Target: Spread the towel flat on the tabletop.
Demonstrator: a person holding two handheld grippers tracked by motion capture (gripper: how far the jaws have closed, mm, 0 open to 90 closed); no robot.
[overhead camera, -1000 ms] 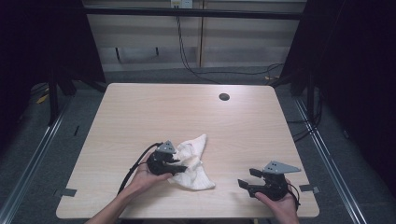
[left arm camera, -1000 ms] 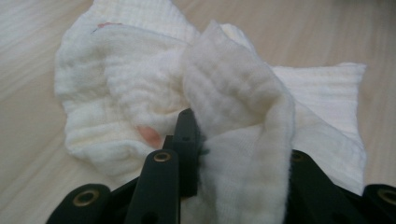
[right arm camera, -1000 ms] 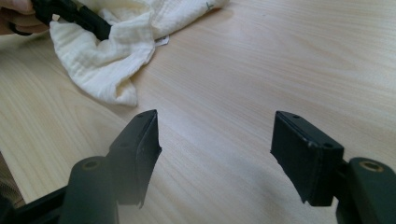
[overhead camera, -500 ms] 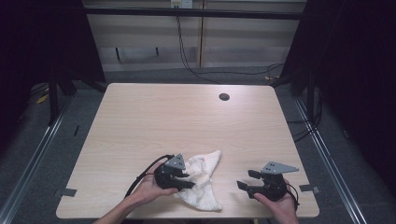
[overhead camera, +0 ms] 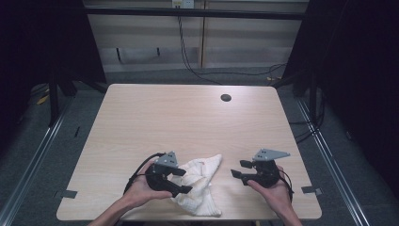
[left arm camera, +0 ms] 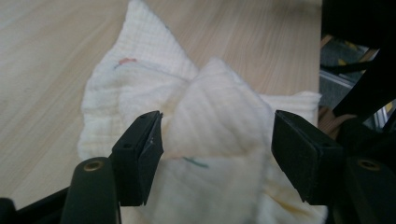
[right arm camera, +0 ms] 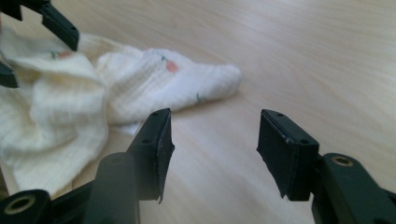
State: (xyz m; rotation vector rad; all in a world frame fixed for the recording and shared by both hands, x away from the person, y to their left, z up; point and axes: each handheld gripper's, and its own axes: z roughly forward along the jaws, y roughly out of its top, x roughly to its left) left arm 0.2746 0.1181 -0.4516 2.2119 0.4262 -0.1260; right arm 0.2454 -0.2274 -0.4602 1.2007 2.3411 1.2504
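**Table mostly free, cloth at near edge**

Crumpled cloth point(overhead camera: 200, 183) is the one obstacle, between the left gripper point(overhead camera: 181, 180) and right gripper point(overhead camera: 239, 169). Bare table point(overhead camera: 188, 122) beyond; small dark disc point(overhead camera: 226, 98) near far edge.

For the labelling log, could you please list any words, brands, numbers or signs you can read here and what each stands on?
None can be read.
The cloth bears only small coloured marks, no letters.
The left tongs, right tongs and table show no legible marking.
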